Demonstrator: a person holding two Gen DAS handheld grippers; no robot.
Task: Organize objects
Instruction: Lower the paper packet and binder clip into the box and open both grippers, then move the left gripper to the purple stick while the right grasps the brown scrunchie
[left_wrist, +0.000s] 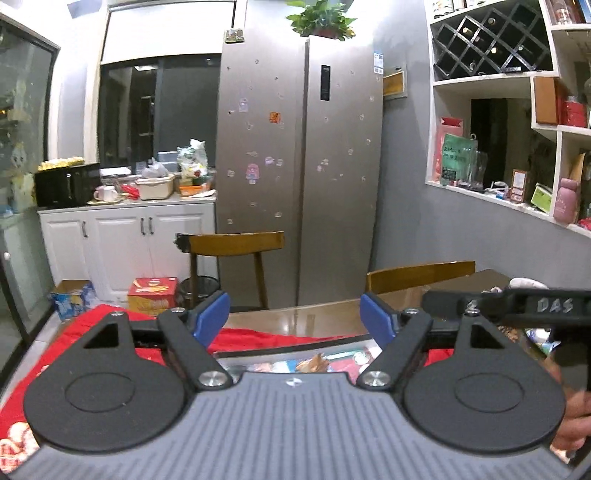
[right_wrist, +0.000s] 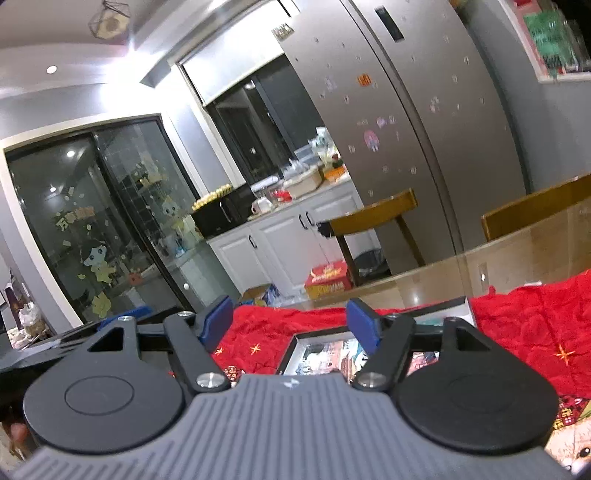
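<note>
Framed picture on red cloth

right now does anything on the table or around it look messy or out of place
The red cloth lies rumpled and bunched on the table instead of flat, with a black-framed picture lying on it. On the floor, an opened cardboard box sits by the white cabinet. Nothing looks spilled or broken.

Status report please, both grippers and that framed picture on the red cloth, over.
Left gripper open, empty. Right gripper open, empty. Framed picture flat on red cloth, below both. Nothing blocking it.
</note>
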